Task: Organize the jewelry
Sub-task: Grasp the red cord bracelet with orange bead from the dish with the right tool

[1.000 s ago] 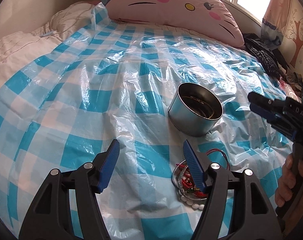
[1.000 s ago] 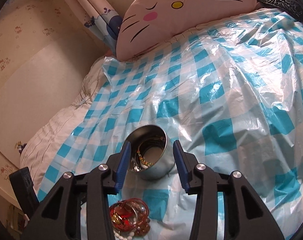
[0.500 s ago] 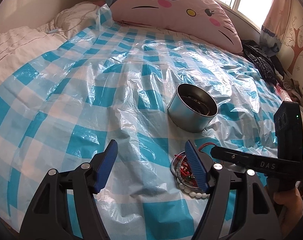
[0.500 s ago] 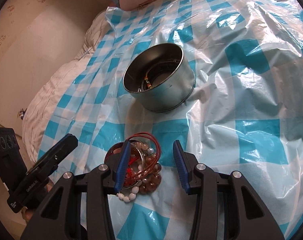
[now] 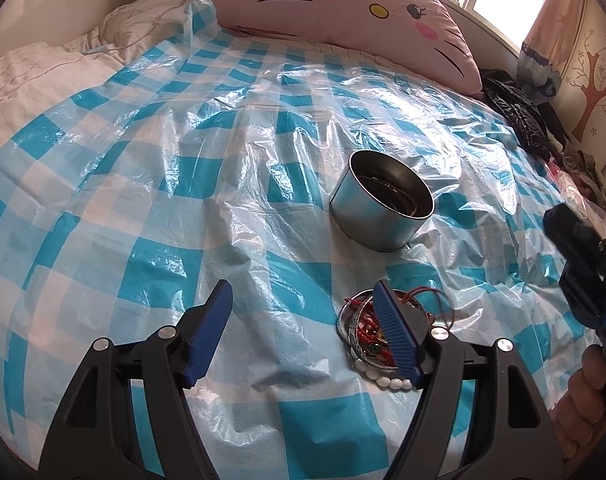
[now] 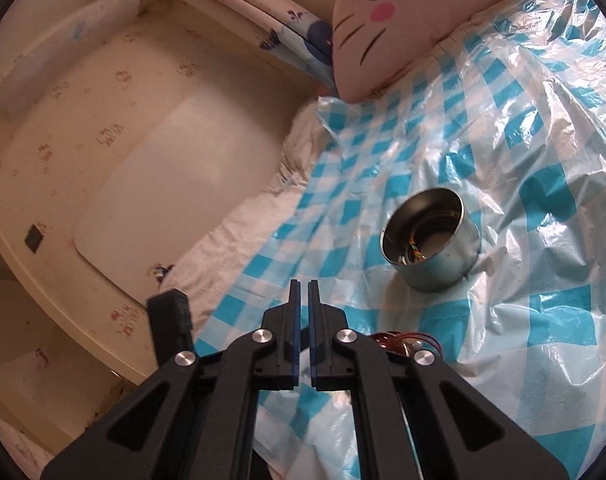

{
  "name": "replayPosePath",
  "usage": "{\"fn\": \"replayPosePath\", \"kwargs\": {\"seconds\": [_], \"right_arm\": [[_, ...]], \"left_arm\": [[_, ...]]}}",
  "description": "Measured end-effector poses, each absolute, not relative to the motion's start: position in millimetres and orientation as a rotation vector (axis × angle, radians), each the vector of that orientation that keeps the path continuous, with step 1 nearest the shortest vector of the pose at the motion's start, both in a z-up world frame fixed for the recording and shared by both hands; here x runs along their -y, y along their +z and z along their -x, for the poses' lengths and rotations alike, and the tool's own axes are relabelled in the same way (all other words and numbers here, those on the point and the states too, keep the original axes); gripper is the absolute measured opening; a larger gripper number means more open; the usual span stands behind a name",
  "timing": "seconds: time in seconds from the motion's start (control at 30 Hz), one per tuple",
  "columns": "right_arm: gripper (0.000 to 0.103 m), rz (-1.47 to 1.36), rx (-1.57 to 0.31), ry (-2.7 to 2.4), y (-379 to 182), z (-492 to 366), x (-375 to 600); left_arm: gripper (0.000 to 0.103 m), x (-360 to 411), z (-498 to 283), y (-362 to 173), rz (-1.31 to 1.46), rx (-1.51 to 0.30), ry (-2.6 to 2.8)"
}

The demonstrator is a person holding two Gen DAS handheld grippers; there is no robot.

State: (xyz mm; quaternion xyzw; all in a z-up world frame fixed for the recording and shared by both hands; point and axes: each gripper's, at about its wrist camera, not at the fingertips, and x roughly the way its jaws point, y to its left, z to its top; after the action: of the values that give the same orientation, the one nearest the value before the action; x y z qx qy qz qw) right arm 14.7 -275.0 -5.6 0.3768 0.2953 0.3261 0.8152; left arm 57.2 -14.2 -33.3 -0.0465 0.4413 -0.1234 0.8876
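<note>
Left gripper (image 5: pixel 303 304): blue-padded fingers spread wide, nothing between them, held low over the bed. The right-hand finger (image 5: pixel 395 332) of the pair overlaps the jewelry pile (image 5: pixel 363 332) in this view; whether it touches the pile cannot be told.

Right gripper (image 6: pixel 301 292): blue pads drawn nearly together, only a thin slit of light between them, nothing visibly caught in the slit. It points toward the sheet's left edge. In the left wrist view the right gripper appears at the far right edge as a dark body (image 5: pixel 583 264) with the person's hand (image 5: pixel 591 392) wrapped round the handle below it.

Jewelry pile: a tangle of red cord loops, red beads, a silver bangle and a string of white beads, lying on the sheet just in front of the left gripper. From the right wrist view only a sliver of it shows (image 6: pixel 399 340), reddish loops tucked behind the right gripper's frame.

Round metal tin (image 5: pixel 381 208): open-topped, upright, beyond the pile and a little apart from it. Some pieces already lie inside; a gold-toned bit is visible at the bottom in the right wrist view (image 6: pixel 415 248).

Blue-and-white checked plastic sheet (image 5: pixel 183 184): crinkled, glossy, covers most of the bed and carries both tin and pile. White quilt (image 5: pixel 31 76) shows past its left edge. Pink cat-face cushion (image 5: pixel 343 12) lies at the far end. Dark clothing heap (image 5: pixel 519 116) sits at the right side, near a curtain and a tree-patterned wall.
</note>
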Motion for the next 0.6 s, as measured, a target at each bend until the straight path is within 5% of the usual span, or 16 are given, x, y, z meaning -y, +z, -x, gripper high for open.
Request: {"fn": "replayPosePath", "kwargs": {"seconds": [0.13,0.2,0.23,0.53,0.57,0.6], "right_arm": [[0.013,-0.746,-0.785,0.516,-22.0,-26.4,276.5],[0.056,-0.693,-0.871,0.473,-32.7,-31.2,266.6],[0.06,-0.661,-0.911,0.477,-37.4,-33.5,258.6],[0.07,-0.432,-1.08,0.457,-59.1,-34.9,215.5],[0.068,-0.419,-1.09,0.464,-60.7,-35.7,212.3],[0.055,-0.409,-1.088,0.48,-60.5,-35.2,209.4]], "left_arm": [[0.069,16.8,-56.4,-33.1,0.082,-0.915,-0.251],[0.069,14.3,-56.7,-32.9,0.098,-0.915,-0.243],[0.069,12.5,-57.2,-32.9,0.109,-0.915,-0.241],[0.072,1.4,-58.9,-32.6,0.162,-0.909,-0.233],[0.072,1.3,-58.8,-32.6,0.163,-0.909,-0.235],[0.072,1.3,-58.7,-32.6,0.162,-0.909,-0.236]]}}
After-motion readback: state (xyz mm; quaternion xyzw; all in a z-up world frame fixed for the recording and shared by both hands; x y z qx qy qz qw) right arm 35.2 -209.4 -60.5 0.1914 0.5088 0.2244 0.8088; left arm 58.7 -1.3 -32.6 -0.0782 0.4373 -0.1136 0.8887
